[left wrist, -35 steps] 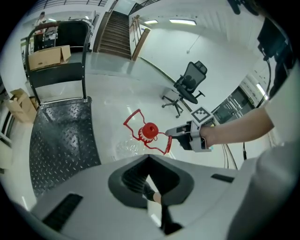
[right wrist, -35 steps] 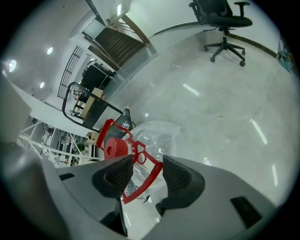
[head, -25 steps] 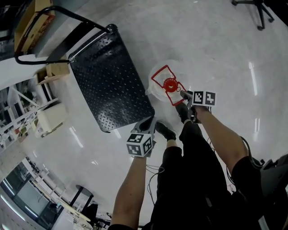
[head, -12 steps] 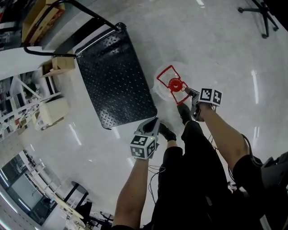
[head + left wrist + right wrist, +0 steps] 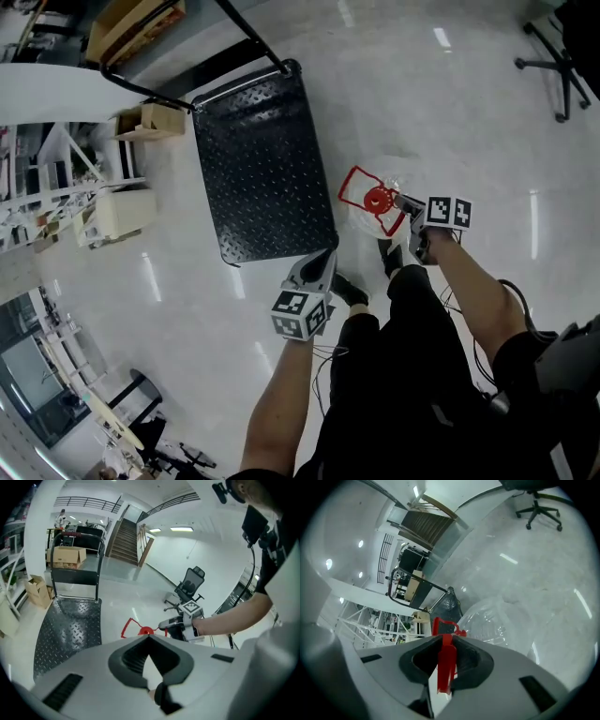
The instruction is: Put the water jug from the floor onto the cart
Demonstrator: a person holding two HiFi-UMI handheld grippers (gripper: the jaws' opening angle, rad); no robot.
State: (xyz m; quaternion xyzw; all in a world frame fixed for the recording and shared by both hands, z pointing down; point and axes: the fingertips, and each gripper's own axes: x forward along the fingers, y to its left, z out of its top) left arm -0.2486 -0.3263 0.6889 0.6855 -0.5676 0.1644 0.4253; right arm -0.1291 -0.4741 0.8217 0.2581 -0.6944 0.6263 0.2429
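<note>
Cardboard boxes (image 5: 141,120) crowd the shelving at nine o'clock from the cart (image 5: 262,159). The cart's black studded deck is bare, with its push bar (image 5: 187,94) at the far end and its near and right edges free.

The left hand-held gripper (image 5: 322,262) hovers just off the cart's near right corner. It is clenched on nothing, with its jaws meeting at the tips.

At three o'clock from that corner is the clear water jug (image 5: 367,223), close beside the cart's right edge but apart from it. I cannot tell whether it is clear of the floor (image 5: 450,112).

The right hand-held gripper (image 5: 405,202) has just been closing its jaws. They now grasp the jug's red handle (image 5: 446,667), which stands upright between the pads.

Beyond the jug the pale floor lies wide open towards two o'clock, where an office chair (image 5: 561,56) stands well apart.
</note>
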